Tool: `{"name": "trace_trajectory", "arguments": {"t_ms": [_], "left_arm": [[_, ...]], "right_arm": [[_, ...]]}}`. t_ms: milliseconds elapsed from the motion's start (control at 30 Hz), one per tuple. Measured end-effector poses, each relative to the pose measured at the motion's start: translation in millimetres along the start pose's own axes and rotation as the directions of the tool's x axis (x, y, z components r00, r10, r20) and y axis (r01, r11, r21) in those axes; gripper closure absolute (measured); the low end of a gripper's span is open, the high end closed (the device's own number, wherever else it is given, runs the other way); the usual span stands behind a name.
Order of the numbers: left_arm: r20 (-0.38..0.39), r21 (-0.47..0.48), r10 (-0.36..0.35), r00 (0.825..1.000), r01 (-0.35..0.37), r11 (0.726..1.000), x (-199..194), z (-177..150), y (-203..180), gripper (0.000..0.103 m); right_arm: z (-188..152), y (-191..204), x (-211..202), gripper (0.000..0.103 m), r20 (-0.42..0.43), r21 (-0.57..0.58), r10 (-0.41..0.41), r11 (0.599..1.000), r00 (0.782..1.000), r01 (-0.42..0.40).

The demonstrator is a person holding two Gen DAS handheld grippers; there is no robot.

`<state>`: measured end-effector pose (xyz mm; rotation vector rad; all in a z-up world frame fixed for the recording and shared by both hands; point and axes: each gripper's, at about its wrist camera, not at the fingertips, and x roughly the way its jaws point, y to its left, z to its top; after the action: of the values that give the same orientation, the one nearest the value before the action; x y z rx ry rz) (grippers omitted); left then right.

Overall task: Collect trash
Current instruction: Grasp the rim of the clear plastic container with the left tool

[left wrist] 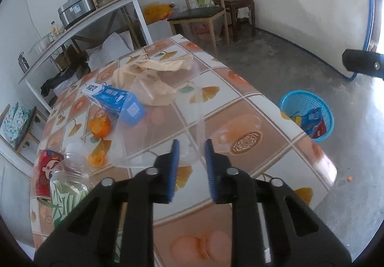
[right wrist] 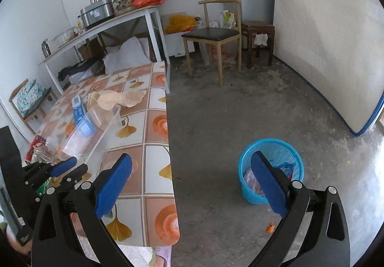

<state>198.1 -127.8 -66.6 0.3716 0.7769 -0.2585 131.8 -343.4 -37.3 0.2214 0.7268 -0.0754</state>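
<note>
Tiled-pattern surface [left wrist: 240, 99] carries a clear plastic container [left wrist: 163, 127], with a blue carton [left wrist: 115, 99] just behind it. Left gripper [left wrist: 191, 149] has narrow fingers pinching the container's rim. Right gripper [right wrist: 192, 183] hangs wide open beside the surface, above a blue basket [right wrist: 271, 171] on the floor.

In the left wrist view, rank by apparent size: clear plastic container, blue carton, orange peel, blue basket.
1. Clear plastic container.
2. Blue carton and blue basket look alike; the basket lies farther away, so unranked.
3. Orange peel.

Left gripper [left wrist: 190, 155], right gripper [right wrist: 192, 181]: black frames, blue ribbed pads (silver pivot screws).
</note>
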Motion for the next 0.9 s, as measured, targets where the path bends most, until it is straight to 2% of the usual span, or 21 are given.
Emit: {"name": "trace_trajectory", "arguments": {"t_ms": [100, 367, 533, 567, 667, 733, 800, 867, 900], "left_arm": [[0.0, 0.02, -0.007, 1.0, 0.007, 1.0, -6.6, -3.3, -1.9, 0.097], [-0.006, 0.035, -0.127, 0.992, 0.127, 0.991, -46.5, -30.9, -1.1, 0.098], [-0.004, -0.028, -0.252, 0.968, 0.251, 0.967, -73.3, -50.4, 11.4, 0.098], [0.003, -0.046, -0.287, 0.958, 0.287, 0.957, -79.6, -54.0, 14.8, 0.098], [0.046, -0.068, -0.333, 0.942, 0.336, 0.939, -94.1, -60.8, 21.2, 0.098], [0.078, -0.074, -0.345, 0.935, 0.351, 0.933, -101.1, -64.2, 24.6, 0.089], [0.116, -0.083, -0.339, 0.933, 0.349, 0.933, -108.3, -65.6, 30.1, 0.058], [0.162, -0.095, -0.318, 0.934, 0.335, 0.937, -115.3, -66.5, 35.9, 0.049], [0.172, -0.096, -0.31, 0.935, 0.329, 0.939, -116.3, -66.3, 37.6, 0.049]], "right_arm": [[0.9, -4.4, -1.4, 0.007, -0.002, 0.028, 0.031, 0.999, 1.0, -0.031], [1.0, -0.4, -6.4, 0.007, 0.002, 0.04, 0.071, 0.997, 0.997, -0.071], [-0.4, 1.3, -9.8, 0.007, -0.002, 0.041, 0.081, 0.996, 0.997, -0.081], [-0.5, 1.9, -10.6, 0.007, -0.002, 0.041, 0.085, 0.996, 0.996, -0.085], [-1.1, 5.6, -11.3, 0.007, -0.004, 0.033, 0.1, 0.994, 0.995, -0.1], [-0.8, 7.4, -10.7, 0.007, -0.009, 0.029, 0.11, 0.993, 0.994, -0.11], [1.2, 8.6, -9.6, 0.007, -0.016, 0.029, 0.128, 0.991, 0.992, -0.128], [3.1, 10.5, -7.7, 0.007, -0.026, 0.031, 0.15, 0.988, 0.988, -0.149], [4.4, 11.6, -5.7, 0.007, -0.033, 0.034, 0.163, 0.986, 0.986, -0.162]]}}
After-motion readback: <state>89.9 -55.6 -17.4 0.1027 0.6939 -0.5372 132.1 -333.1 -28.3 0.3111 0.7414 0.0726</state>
